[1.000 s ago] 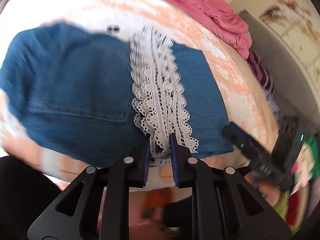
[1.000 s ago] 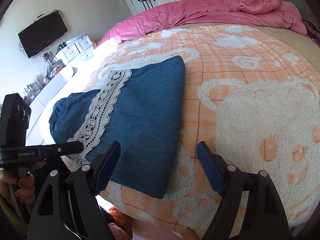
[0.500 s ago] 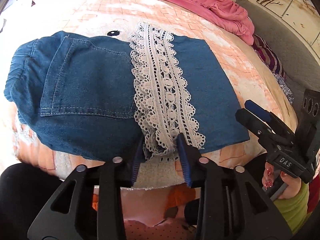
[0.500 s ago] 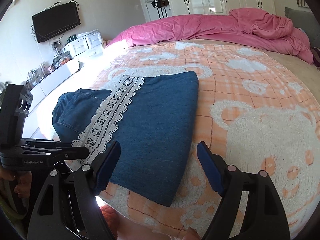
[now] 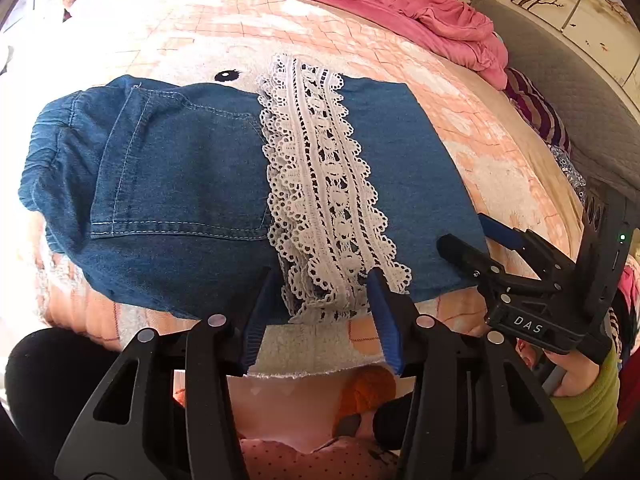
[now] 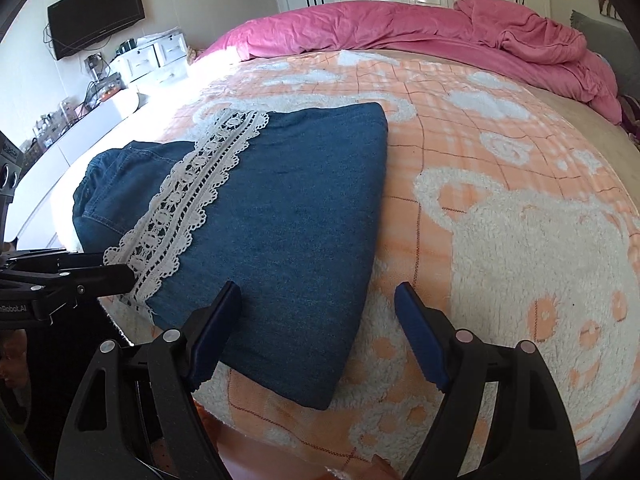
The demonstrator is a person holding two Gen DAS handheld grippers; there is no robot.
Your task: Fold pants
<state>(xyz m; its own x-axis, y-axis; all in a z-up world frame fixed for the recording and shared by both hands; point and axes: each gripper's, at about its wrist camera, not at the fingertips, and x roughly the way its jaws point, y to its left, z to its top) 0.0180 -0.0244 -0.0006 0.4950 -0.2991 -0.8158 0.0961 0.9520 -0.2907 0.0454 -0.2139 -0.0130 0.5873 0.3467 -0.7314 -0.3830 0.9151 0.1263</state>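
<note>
Blue denim pants lie folded on the bed near its front edge, with a white lace hem laid across the middle. In the right wrist view the pants and the lace show too. My left gripper is open, its fingers either side of the lace's near end, holding nothing. My right gripper is open and empty over the folded right end of the pants; it also shows in the left wrist view.
An orange and white fleece blanket with bear patterns covers the bed. A pink duvet is bunched at the far side. A TV and white drawers stand by the left wall. A grey headboard is at right.
My left gripper has opened and let go of the lace hem, then drawn back a little. The right gripper stayed open and shifted slightly over the right end of the pants.
</note>
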